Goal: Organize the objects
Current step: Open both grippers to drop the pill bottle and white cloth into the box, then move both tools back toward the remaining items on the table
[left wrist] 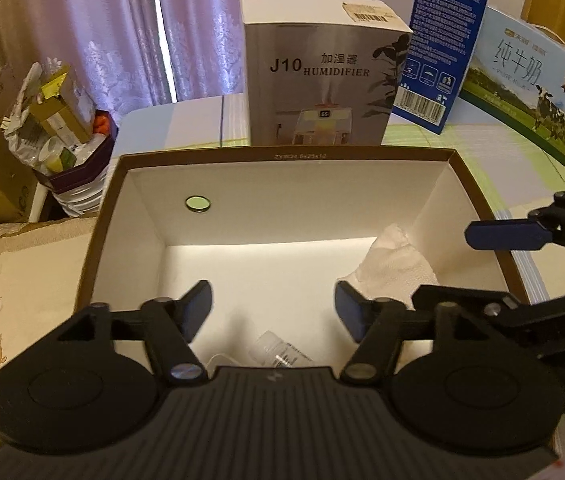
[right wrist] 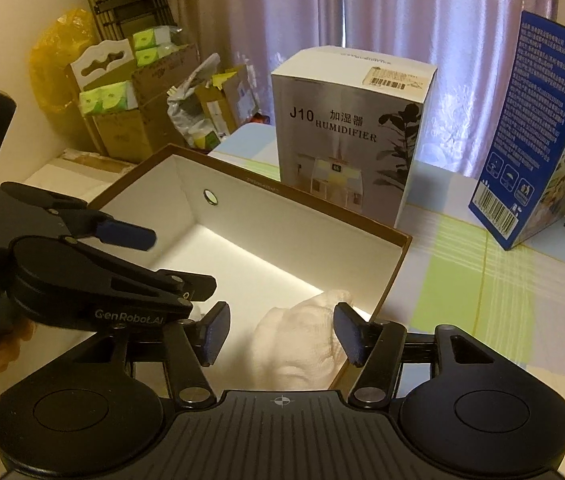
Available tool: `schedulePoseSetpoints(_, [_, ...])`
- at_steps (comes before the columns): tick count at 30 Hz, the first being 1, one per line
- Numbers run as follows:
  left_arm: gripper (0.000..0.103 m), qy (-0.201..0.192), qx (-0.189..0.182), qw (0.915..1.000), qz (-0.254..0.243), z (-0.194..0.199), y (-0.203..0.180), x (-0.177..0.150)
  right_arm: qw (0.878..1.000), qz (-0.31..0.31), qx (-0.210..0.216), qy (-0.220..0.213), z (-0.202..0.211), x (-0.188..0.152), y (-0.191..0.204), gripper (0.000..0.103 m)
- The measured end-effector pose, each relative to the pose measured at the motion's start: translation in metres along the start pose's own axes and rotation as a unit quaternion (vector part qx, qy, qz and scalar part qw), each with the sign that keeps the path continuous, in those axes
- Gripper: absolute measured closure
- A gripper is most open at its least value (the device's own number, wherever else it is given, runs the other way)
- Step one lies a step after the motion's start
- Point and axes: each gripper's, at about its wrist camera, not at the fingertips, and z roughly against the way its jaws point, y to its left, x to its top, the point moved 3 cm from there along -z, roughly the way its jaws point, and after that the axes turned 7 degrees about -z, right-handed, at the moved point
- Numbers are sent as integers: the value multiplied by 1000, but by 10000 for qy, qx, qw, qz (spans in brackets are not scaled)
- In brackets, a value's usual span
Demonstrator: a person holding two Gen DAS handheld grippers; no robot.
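Note:
An open box with a brown rim point(left wrist: 282, 156) point(right wrist: 302, 196) and white inside stands on the table. A small clear bottle point(left wrist: 282, 352) lies on its floor at the near side. My left gripper point(left wrist: 274, 306) point(right wrist: 170, 260) hangs open just above the bottle, and its pads touch nothing. A crumpled white cloth point(left wrist: 394, 264) point(right wrist: 298, 340) lies in the box's right near corner. My right gripper point(right wrist: 282, 330) point(left wrist: 462, 264) is open over that cloth. The cloth shows between the jaws, but the pads do not press it.
Behind the open box stands a white humidifier box point(left wrist: 322, 72) point(right wrist: 350, 128). A tall blue carton point(left wrist: 442, 40) point(right wrist: 534, 132) and a milk carton point(left wrist: 534, 92) stand at the back right. Stacked cardboard boxes and bags point(left wrist: 2, 140) point(right wrist: 142, 112) crowd the left beyond the table.

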Motion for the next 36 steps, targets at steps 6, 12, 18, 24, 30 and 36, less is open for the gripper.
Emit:
schedulePoseSetpoints(6, [27,122,109,9998,95,13,2,-6,9999,83,16,-53,14,-4,7,44])
schedulePoseSetpoints(12, [20,164,257,9994,181,39,1,-16,9998,81,199,-49,35,-13,16,43])
schedulePoseSetpoints(18, [17,135,329,9989,295,71,-6,-33,9995,98,307,-14,60,-30,28,43])
schedulePoseSetpoints(24, [15,28,311,9987,399,107,-17,-54,9989,-55,469,-40,91,-47,35,43])
schedulePoseSetpoints(30, [15,-10,368,9984,433,139,-33,-77,9985,-160,515,-109,120,-63,39,43])
schedulePoseSetpoints(36, [15,-50,285,9974,655,164,-47,-99,9976,-314,594,-142,144,-80,41,43])
